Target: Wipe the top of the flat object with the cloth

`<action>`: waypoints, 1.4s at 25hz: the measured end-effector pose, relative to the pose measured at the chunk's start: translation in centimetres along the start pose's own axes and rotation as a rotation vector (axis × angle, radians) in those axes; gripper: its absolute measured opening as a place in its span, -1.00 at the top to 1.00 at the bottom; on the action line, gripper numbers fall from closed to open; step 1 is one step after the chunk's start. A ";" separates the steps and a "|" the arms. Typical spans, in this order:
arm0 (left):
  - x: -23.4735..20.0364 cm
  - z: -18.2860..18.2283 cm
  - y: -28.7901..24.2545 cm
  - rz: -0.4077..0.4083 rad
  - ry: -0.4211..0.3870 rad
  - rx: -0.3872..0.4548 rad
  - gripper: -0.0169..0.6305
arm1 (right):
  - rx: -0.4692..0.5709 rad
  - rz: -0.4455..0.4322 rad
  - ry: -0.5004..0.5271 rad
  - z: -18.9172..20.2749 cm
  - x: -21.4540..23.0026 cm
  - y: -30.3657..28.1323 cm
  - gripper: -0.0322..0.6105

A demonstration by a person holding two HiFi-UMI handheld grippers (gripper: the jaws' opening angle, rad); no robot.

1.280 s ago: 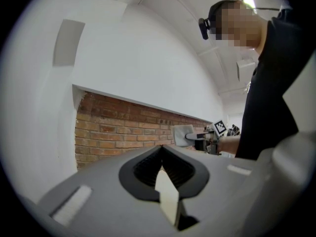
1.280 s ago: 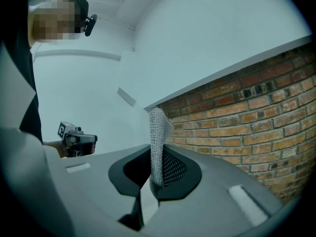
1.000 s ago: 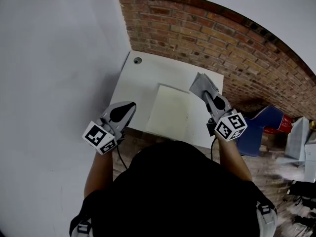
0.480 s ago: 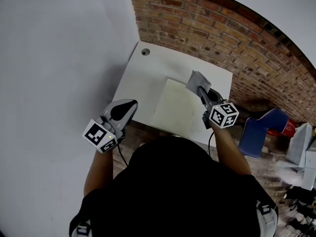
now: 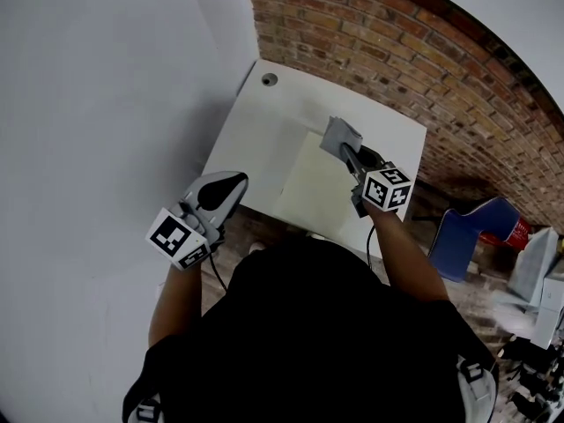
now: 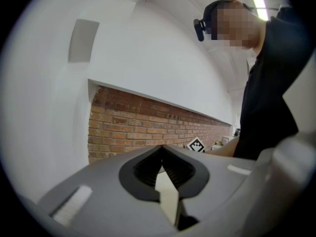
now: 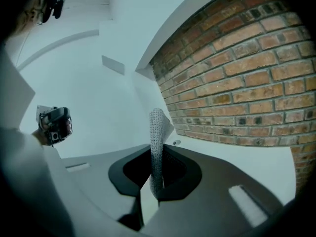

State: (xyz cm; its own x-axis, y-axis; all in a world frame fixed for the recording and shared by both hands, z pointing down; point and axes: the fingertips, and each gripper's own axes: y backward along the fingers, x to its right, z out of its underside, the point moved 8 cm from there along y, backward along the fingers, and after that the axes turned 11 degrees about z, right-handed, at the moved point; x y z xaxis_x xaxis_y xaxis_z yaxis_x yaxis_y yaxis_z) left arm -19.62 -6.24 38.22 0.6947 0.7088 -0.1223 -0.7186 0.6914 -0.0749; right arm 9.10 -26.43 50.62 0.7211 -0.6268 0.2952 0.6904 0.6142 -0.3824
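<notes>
— Starting nearest us, what are we holding?

— At 8 o'clock in the head view we are holding the left gripper just off the near edge of the white rectangular table. Its jaws are pressed together on nothing.

— And the right gripper?

— At 1 o'clock, we are pinching the small grey woven cloth tight between its jaws. The cloth is hanging over the far end of the pale cream flat panel, which is lying on the table. We cannot tell if it is touching.

— So which step are we on?

— We are judging that wiping is starting. Next we are needing to press the cloth down and drag it toward 6 o'clock, away from the round cable hole and red brick wall.
</notes>
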 end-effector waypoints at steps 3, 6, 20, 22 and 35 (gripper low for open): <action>-0.2 -0.1 0.1 -0.008 0.007 0.004 0.94 | -0.032 -0.016 -0.001 0.4 -0.5 -1.7 0.87; -0.5 0.2 0.3 -0.019 0.012 0.004 0.94 | -0.059 -0.034 -0.001 0.8 -1.0 -3.2 0.87; -1.5 0.8 0.8 -0.048 0.046 -0.021 0.94 | -0.232 0.001 -0.013 6.8 0.3 -8.6 0.87; -1.5 0.8 0.9 -0.053 0.050 -0.023 0.94 | -0.242 0.006 -0.020 7.2 0.5 -8.9 0.86; -0.9 1.8 1.5 -0.080 0.084 -0.043 0.94 | -0.325 0.035 -0.109 10.6 2.0 -11.0 0.87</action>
State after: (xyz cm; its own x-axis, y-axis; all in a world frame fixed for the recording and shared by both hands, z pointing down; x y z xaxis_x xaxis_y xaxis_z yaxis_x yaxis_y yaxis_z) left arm -21.26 -5.62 39.96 0.7462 0.6362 -0.1962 -0.6629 0.7373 -0.1301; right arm 3.60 -29.36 64.69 0.7581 -0.5425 0.3619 0.6230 0.4383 -0.6479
